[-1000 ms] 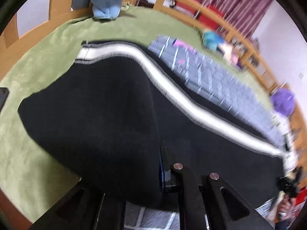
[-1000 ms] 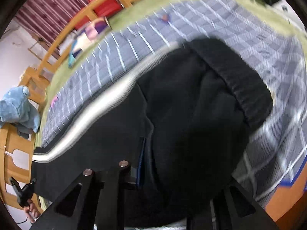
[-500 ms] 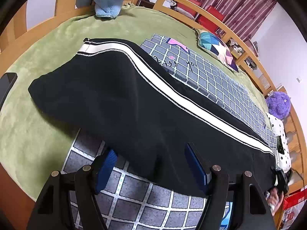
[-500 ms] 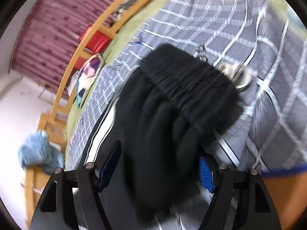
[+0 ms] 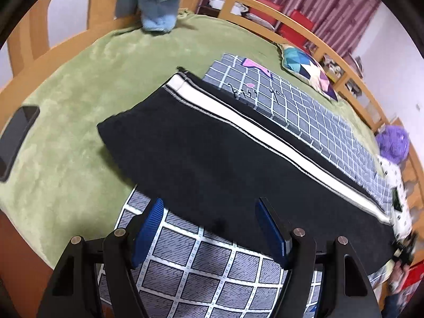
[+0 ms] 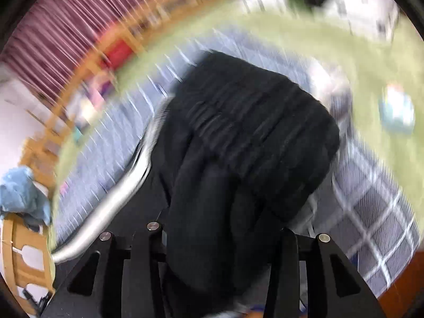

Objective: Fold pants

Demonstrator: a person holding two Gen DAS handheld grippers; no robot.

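The black pants (image 5: 212, 164) lie flat and long on the checked mat (image 5: 304, 111), so the left gripper (image 5: 209, 228) waits wide open and empty, while the right gripper (image 6: 220, 235) is closing around the bunched waist (image 6: 254, 132) to fold it.

Black pants (image 5: 212, 153) — white side stripe — lying flat on bedding.

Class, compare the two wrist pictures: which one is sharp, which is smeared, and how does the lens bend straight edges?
Left wrist view: sharp, pants and checked mat crisp; fisheye bows the wooden rail. Right wrist view: heavy motion blur, background streaked; the pants' waistband is soft-edged.
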